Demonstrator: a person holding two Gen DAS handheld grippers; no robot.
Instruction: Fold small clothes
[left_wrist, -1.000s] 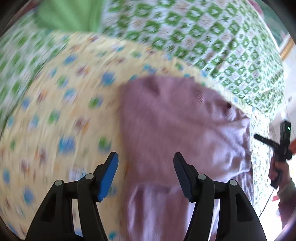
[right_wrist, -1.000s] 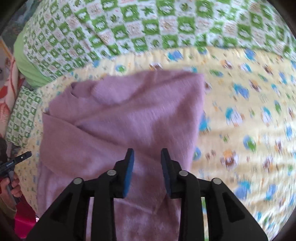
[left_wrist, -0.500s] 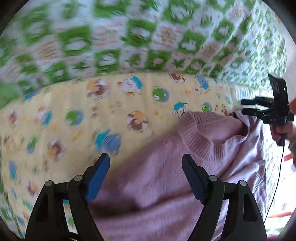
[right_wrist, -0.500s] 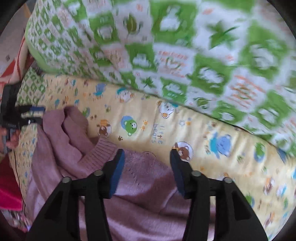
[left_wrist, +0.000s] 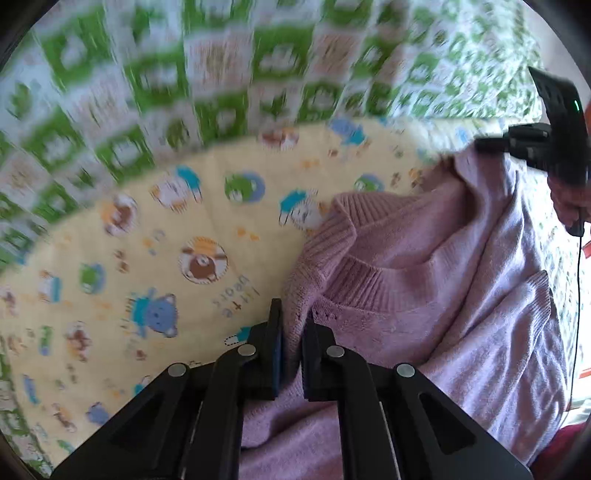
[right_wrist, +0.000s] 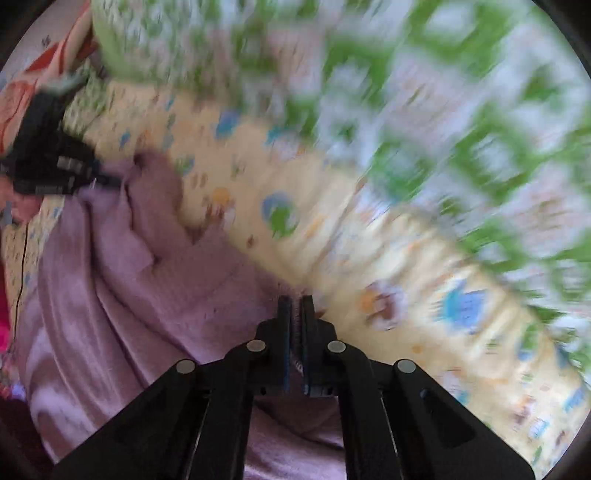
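Two hand-held grippers pinch the upper edge of a small lilac knitted sweater spread on a bed, apparently the paired hold needed to lift or carry that edge over in a fold. The left gripper has its jaws drawn almost together on a bunch of knit just beside the ribbed neckband, which curves away to the right of its tips; the rest of the garment trails back beneath and to the right of the tool. The right gripper is likewise clamped narrow on the sweater's edge, a sliver of lilac cloth showing between its blue pads, with the body of the garment lying in loose folds to its left and below. Ahead of both grippers runs a yellow sheet printed with cartoon bears, and beyond that a green-and-white patterned quilt, blurred in both views. Seen from the left wrist, the right gripper sits at the far right end of the sweater, held by a hand. Gripping the edge at two spaced points should keep it taut and straight, so the fold falls evenly rather than bunching.
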